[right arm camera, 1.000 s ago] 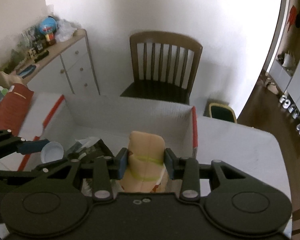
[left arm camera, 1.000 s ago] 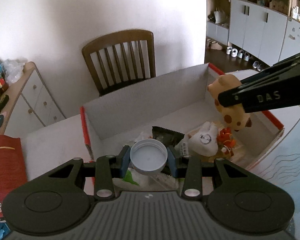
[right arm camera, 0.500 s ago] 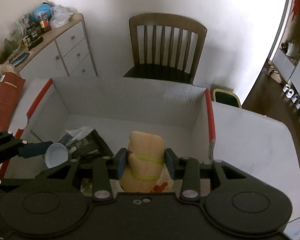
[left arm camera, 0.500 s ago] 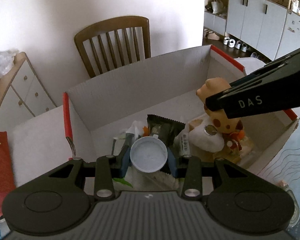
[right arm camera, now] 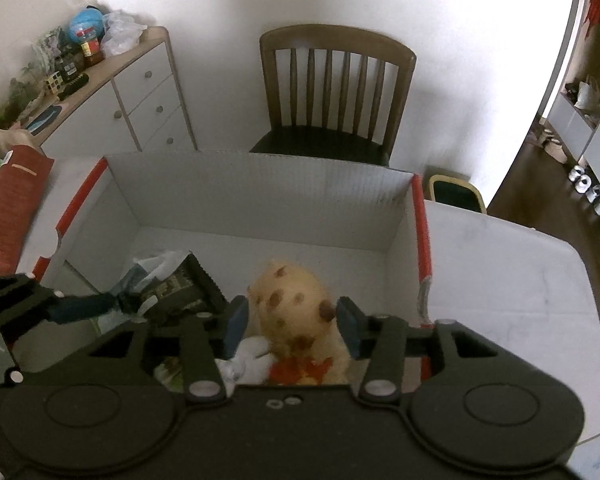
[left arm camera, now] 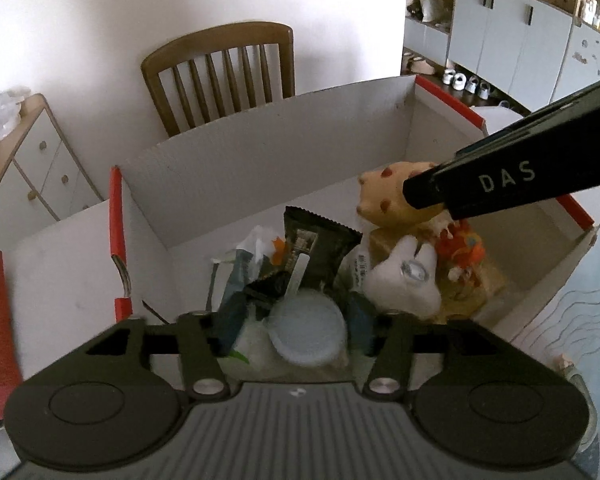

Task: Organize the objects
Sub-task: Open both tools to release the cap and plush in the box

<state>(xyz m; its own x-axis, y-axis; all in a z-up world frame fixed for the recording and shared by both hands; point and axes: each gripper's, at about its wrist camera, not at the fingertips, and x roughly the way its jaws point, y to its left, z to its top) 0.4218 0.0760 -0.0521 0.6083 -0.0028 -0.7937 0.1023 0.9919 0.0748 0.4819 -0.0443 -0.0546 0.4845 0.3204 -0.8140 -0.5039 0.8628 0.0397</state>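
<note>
1. The left gripper [left arm camera: 292, 322] is opening; the white cup [left arm camera: 308, 332] is let go between its fingers, in the box [left arm camera: 260, 152].
2. The right gripper [right arm camera: 292, 320] is opening too; the spotted toy [right arm camera: 296, 312] sits loose between its fingers, in the box.

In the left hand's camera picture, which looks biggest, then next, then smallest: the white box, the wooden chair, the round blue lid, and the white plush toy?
Largest to smallest, as they look:
1. white box
2. wooden chair
3. round blue lid and white plush toy: they look about alike, and the lid lies closest to the camera, so I will not rank them.
</note>
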